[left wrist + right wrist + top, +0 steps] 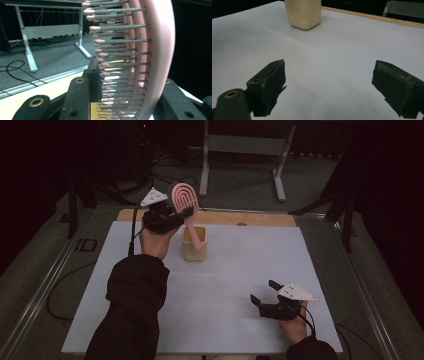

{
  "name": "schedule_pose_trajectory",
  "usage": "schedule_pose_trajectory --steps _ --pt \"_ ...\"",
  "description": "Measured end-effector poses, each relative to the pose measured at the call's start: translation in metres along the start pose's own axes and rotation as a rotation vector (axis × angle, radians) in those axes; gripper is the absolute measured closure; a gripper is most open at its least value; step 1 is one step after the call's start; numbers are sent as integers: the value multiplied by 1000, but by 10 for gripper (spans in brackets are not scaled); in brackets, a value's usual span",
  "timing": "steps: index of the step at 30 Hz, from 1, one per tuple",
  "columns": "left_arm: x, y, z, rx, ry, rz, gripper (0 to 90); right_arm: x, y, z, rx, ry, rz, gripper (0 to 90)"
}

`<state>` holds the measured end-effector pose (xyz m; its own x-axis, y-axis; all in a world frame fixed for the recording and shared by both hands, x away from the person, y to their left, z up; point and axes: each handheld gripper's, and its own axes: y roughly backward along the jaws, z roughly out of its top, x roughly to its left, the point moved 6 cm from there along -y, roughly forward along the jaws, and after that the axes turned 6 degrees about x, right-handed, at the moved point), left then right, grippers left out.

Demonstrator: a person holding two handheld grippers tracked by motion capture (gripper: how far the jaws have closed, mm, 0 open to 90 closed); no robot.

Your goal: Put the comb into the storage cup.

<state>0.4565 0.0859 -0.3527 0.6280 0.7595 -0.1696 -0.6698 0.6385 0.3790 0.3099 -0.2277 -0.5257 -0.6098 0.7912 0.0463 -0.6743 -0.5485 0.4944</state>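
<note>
**benchrat:** Going left to right: your left gripper [181, 213] is pinching the pink hairbrush [185, 202] across its head. In the left gripper view the bristles [120, 53] run sideways right between the jaws, so that's a solid clamp on the paddle part, not the handle. The handle slants down and away to that gripper's right, with its tip at the mouth of the cream cup [194, 246], or maybe already just inside. Can't tell if it's touching the rim.

**tinkerlou:** So what does the next bit hinge on?

**benchrat:** The brush's long axis, I'd say. It's tilted, not plumb, head up by your gripper and handle end low over the cup. The cup sits just below and slightly right of your left gripper, so if you're dropping it in, you'd want to stand that axis up more before you let go, or the head's weight might tip the cup.

**tinkerlou:** And the other hand?

**benchrat:** Your right gripper [266, 299] is well apart, low over the white tabletop [235, 270], jaws spread wide with nothing between them. From it the cup [303, 13] lies far ahead and a bit left. Left hand's clearly the nearer one, so it's doing the job alone.
</note>
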Motion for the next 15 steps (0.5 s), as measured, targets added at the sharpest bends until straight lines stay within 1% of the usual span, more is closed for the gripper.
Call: schedule_pose_trajectory --steps 15 --pt "6 -4 3 -18 14 27 647 0 0 0 2 -4 1 112"
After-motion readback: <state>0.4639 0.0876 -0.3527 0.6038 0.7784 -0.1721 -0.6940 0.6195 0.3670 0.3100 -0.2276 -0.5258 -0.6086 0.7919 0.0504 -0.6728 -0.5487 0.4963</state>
